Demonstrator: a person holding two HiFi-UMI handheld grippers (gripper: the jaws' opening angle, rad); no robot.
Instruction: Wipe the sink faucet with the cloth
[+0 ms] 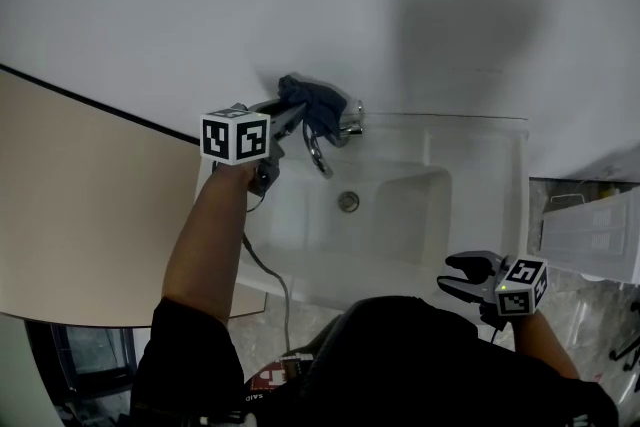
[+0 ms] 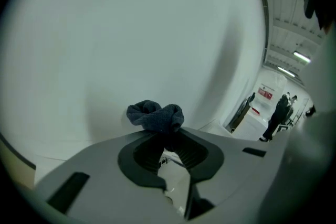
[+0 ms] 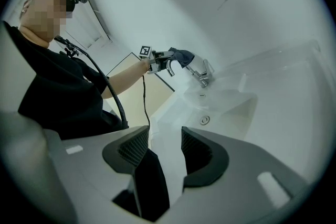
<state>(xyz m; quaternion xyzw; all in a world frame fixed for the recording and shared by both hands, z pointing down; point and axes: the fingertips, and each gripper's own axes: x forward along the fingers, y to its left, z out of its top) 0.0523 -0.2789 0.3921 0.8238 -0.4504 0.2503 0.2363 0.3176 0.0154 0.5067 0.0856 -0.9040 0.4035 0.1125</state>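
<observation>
A dark blue cloth [image 1: 318,105] is bunched in the tips of my left gripper [image 1: 296,118], which is shut on it. The cloth hangs at the top of the chrome faucet [image 1: 338,129], against the white wall; I cannot tell whether they touch. In the left gripper view the cloth [image 2: 156,116] bulges out past the jaws of the left gripper [image 2: 167,137]. My right gripper [image 1: 447,272] is open and holds nothing, low by the front right corner of the white sink [image 1: 480,205]. The right gripper view shows the faucet [image 3: 202,74], the cloth [image 3: 181,55] and the sink [image 3: 236,102] beyond the right gripper [image 3: 166,140].
A drain [image 1: 348,202] sits in the basin's middle. A beige panel [image 1: 80,215] stands left of the sink, and a white box [image 1: 590,235] to its right. A cable [image 1: 272,267] hangs from the left gripper. People [image 2: 276,115] stand far off in a corridor.
</observation>
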